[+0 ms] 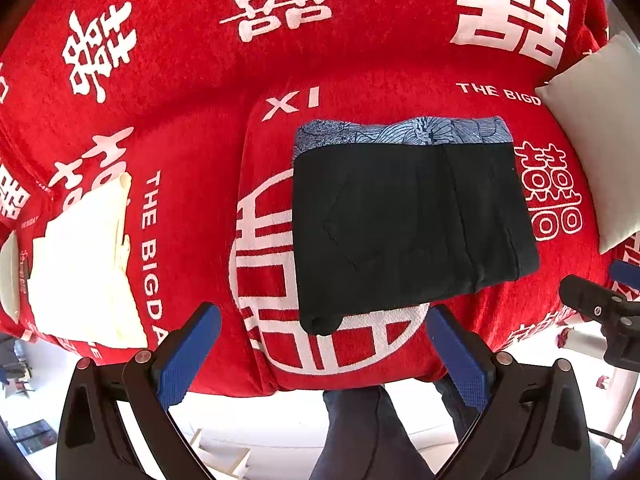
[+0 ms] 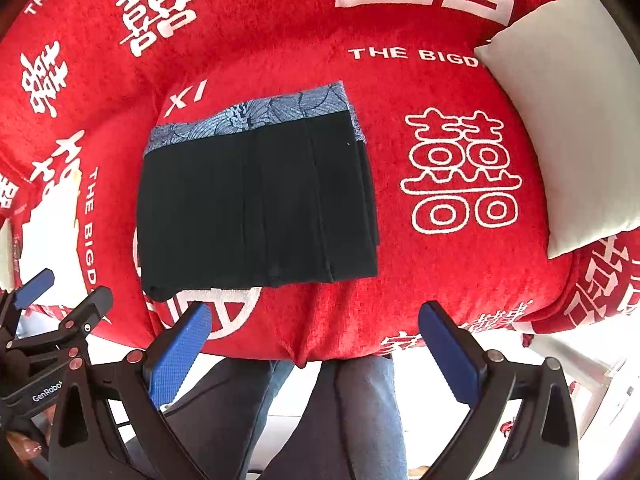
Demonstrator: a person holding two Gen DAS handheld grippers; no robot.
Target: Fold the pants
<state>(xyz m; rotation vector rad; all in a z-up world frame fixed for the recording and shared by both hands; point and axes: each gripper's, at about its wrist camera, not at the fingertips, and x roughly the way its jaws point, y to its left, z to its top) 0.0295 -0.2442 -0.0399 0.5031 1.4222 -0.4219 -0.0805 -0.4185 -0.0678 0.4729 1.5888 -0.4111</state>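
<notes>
The black pants (image 1: 404, 220) lie folded into a compact rectangle on the red blanket (image 1: 192, 92), with a blue patterned band (image 1: 400, 132) along the far edge. They also show in the right wrist view (image 2: 256, 204). My left gripper (image 1: 324, 328) is open and empty, held above the near edge of the pants. My right gripper (image 2: 316, 328) is open and empty, held above the blanket's front edge, to the right of the pants. The right gripper's tip (image 1: 600, 308) shows at the right of the left wrist view.
A folded cream cloth (image 1: 84, 268) lies at the left on the blanket. A white cushion (image 2: 568, 120) sits at the right. The person's legs in dark trousers (image 2: 320, 416) stand at the blanket's front edge. The left gripper (image 2: 52, 320) shows at the left of the right wrist view.
</notes>
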